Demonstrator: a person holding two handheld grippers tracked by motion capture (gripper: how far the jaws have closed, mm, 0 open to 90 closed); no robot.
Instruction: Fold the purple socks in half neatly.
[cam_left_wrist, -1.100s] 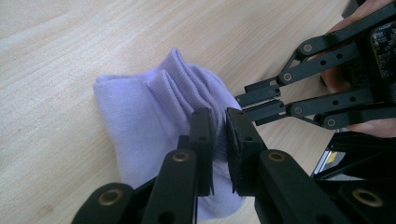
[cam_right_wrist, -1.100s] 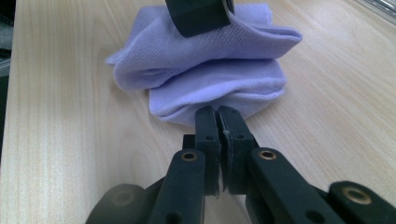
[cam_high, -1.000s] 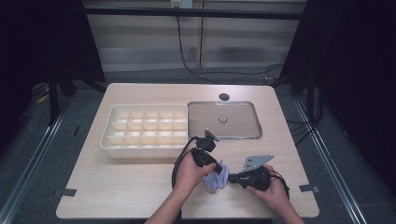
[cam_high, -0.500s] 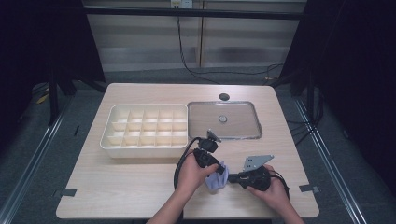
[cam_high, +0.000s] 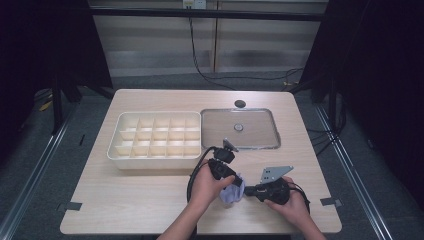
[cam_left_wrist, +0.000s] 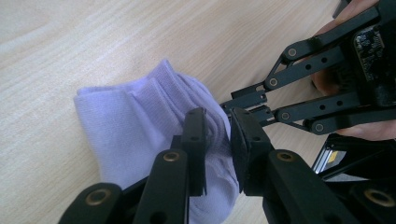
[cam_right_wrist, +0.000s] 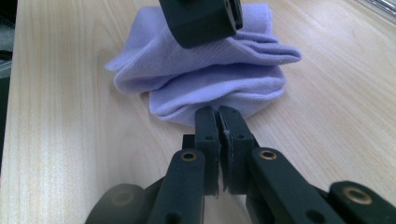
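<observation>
You have one lilac ribbed-knit sock (cam_left_wrist: 140, 121), bunched soft on the near wood-grain table (cam_high: 125, 200), your left gripper (cam_left_wrist: 217, 135) clamped on its folds, your right gripper (cam_right_wrist: 218, 122) pressed together empty beside it (one cream gridded tray (cam_high: 155, 137), one flat metal lid (cam_high: 240, 128) farther).

Recording lab or studio — bare wooden table (cam_high: 150, 200), black curtains (cam_high: 45, 45) around, cables (cam_high: 200, 55) on floor
</observation>
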